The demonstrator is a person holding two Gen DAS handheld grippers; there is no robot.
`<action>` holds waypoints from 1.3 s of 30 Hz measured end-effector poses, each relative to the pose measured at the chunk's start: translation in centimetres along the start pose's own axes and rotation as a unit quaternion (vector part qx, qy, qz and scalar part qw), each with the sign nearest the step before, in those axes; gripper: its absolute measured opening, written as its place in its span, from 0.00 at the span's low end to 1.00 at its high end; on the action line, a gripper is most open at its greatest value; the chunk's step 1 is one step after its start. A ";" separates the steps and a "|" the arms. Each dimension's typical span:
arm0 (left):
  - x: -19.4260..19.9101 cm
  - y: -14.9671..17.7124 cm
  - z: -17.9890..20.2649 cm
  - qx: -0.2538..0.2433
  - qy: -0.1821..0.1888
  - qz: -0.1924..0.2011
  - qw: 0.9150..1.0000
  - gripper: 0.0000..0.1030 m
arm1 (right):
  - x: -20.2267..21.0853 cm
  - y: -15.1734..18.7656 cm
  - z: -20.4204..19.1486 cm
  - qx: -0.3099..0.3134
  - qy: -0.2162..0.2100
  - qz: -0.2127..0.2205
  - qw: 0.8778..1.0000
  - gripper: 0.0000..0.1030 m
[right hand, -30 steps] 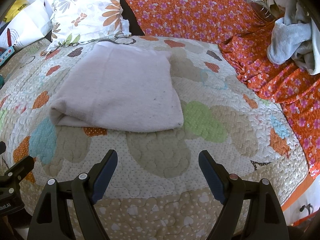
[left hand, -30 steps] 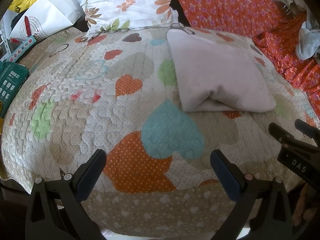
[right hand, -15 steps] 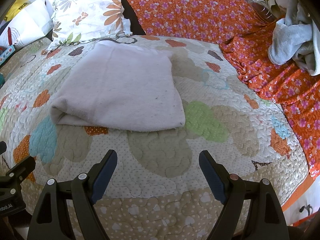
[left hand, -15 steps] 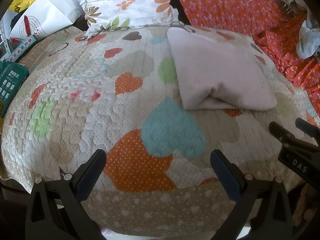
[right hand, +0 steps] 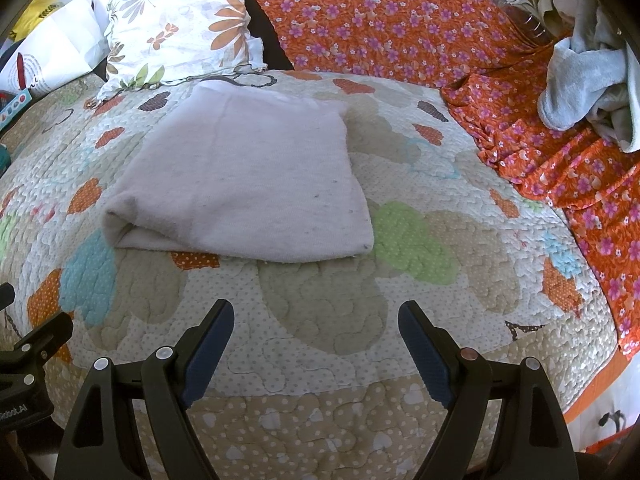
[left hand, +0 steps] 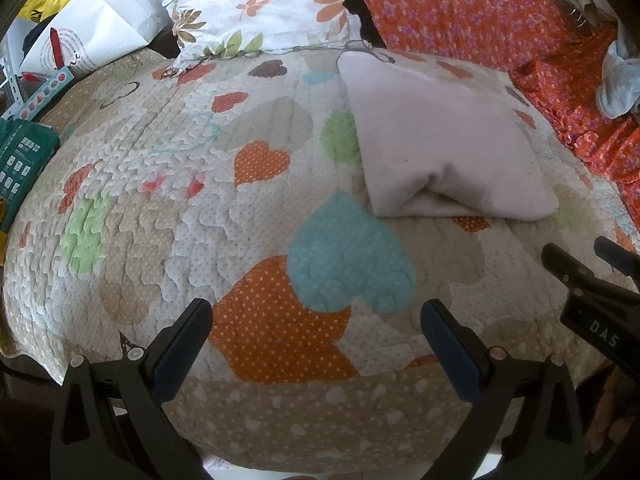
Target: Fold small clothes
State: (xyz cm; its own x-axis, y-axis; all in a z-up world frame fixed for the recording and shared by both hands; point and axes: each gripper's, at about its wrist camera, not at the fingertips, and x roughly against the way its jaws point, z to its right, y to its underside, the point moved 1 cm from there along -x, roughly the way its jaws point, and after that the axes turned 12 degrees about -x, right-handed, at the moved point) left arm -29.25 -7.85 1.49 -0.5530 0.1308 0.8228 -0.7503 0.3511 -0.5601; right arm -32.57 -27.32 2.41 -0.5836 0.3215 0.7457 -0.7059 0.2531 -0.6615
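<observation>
Broadly, a heart-patterned quilt [right hand: 320, 312] covers the bed and fills both views. An orange floral sheet [right hand: 400, 24] lies across the far side from about twelve to three o'clock in the right wrist view, and a floral pillow [right hand: 180, 28] sits at about eleven o'clock.

On the quilt rests the pale pink cloth [right hand: 248, 184], already doubled into a neat rectangle, its rounded fold at the near left corner with layered edges showing there. In the left wrist view the same cloth [left hand: 444, 144] sits at about one o'clock, well apart from that gripper. A heap of grey-blue clothes [right hand: 588, 80] waits at about two o'clock on the orange sheet, unfolded as far as I can tell.

Both grippers hang low over the near edge of the quilt at six o'clock. The left gripper [left hand: 316, 348] has its jaws spread wide and empty; the right gripper [right hand: 316, 344] is likewise spread and grasping nothing.

By my judgement this piece is folded, or nearly so, and the heap is what is left.
</observation>
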 end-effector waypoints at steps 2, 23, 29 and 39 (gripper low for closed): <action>0.0 0.0 0.0 0.000 0.000 0.000 1.000 1.00 | 0.0 0.0 0.0 0.000 0.000 0.000 1.000 0.85; -0.5 0.2 -0.3 0.001 0.005 -0.013 1.000 1.00 | 0.0 0.0 -0.5 -0.001 -0.001 0.000 1.000 0.86; -0.7 0.3 -0.2 -0.001 0.007 -0.016 1.000 1.00 | 0.1 0.0 -0.5 -0.001 -0.001 0.000 1.000 0.86; -0.9 0.4 -0.3 0.000 0.008 -0.017 1.000 1.00 | 0.0 0.1 -1.0 -0.001 -0.001 0.000 1.000 0.86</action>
State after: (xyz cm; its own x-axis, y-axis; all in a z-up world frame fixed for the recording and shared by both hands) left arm -28.96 -7.52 0.57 -0.5209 0.1333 0.8431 -0.7690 0.3554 -0.5313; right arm -32.19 -26.35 2.28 -0.5848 0.3195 0.7456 -0.7047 0.2552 -0.6621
